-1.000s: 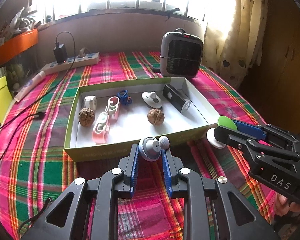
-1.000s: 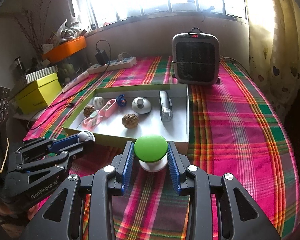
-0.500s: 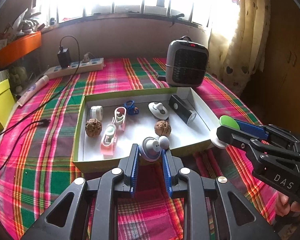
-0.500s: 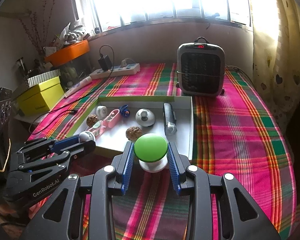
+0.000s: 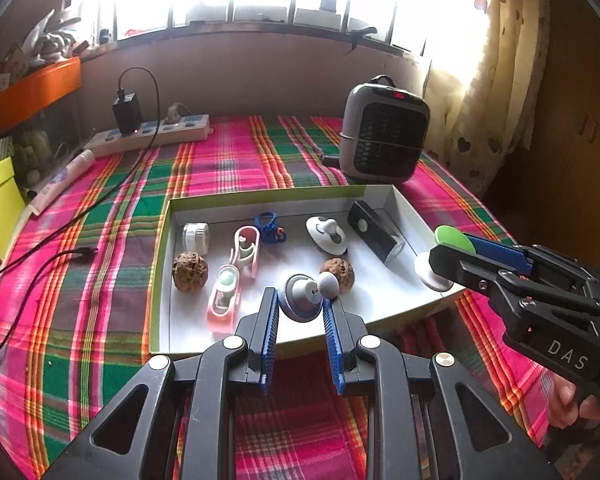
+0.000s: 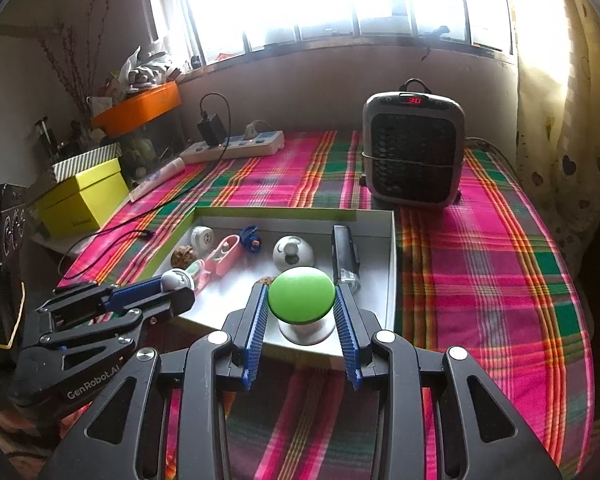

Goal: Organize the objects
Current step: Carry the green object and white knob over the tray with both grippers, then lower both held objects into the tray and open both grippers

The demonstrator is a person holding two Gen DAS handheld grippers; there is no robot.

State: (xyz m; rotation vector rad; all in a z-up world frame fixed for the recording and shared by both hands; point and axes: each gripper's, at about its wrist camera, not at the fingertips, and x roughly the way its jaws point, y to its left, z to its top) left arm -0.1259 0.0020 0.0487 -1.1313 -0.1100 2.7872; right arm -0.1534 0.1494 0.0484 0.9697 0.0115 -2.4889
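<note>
My left gripper (image 5: 300, 304) is shut on a small grey-and-white knob toy (image 5: 305, 295) and holds it above the near edge of a shallow green-rimmed white box (image 5: 260, 197). My right gripper (image 6: 302, 300) is shut on a green-topped white mushroom object (image 6: 302, 294) above the box's near right part (image 6: 392, 264). In the box lie two walnuts (image 5: 190, 271), pink clips (image 5: 224, 296), a white cap (image 5: 196, 236), a blue ring toy (image 5: 269, 229), a white disc (image 5: 326, 234) and a black bar (image 5: 374, 236). The right gripper also shows in the left wrist view (image 5: 450, 248).
A grey heater (image 5: 382, 136) stands behind the box. A power strip (image 5: 152, 134) with a charger and a black cable (image 5: 40, 258) lie at the back left. A yellow box (image 6: 80, 200) sits off the table's left edge. A plaid cloth (image 6: 480, 264) covers the table.
Both grippers have risen and moved forward over the box's near edge, each still holding its object. The box now sits lower and nearer in both views.
</note>
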